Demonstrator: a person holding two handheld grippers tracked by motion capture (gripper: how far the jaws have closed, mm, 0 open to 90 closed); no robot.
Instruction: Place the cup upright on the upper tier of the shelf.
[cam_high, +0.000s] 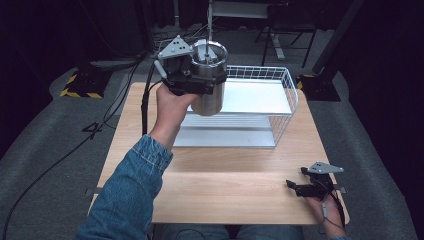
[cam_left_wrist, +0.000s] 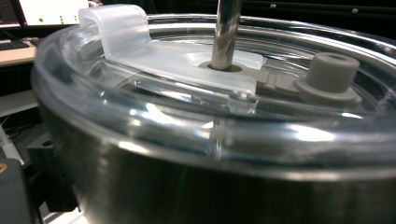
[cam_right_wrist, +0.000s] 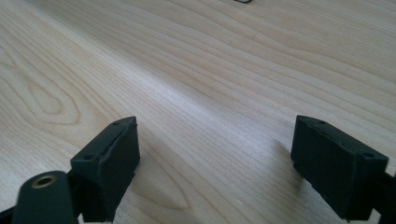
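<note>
Left gripper (cam_high: 200, 75): we see it raised above the near-left corner of the wire basket, clamped on the upper wall of the steel tumbler; the jaws themselves are mostly hidden by the cup, so we judge the grip from the cup hanging free in it.
Steel tumbler (cam_high: 207, 95): held upright in the air, just in front of and above the wire basket's left end, clear of the table.
Clear lid (cam_left_wrist: 219, 130): seated on the tumbler's rim, with a metal straw (cam_left_wrist: 226, 32) through its centre and a grey plug (cam_left_wrist: 331, 74) beside that.
Risk, slip: we judge the smooth steel wall could slide in the jaws if the grip eases or the wrist tilts.
Risk, collision: lowering toward the wire basket, the base could catch the near rim wire and tip.
Wire basket (cam_high: 290, 90): white, resting on the table at the far side, with a pale shelf inside; its rim stands in the path.
Right gripper (cam_high: 296, 186): far from the wire basket, at the table's near-right edge, jaws wide apart and holding nothing.
Table (cam_high: 225, 185): bare light wood.
</note>
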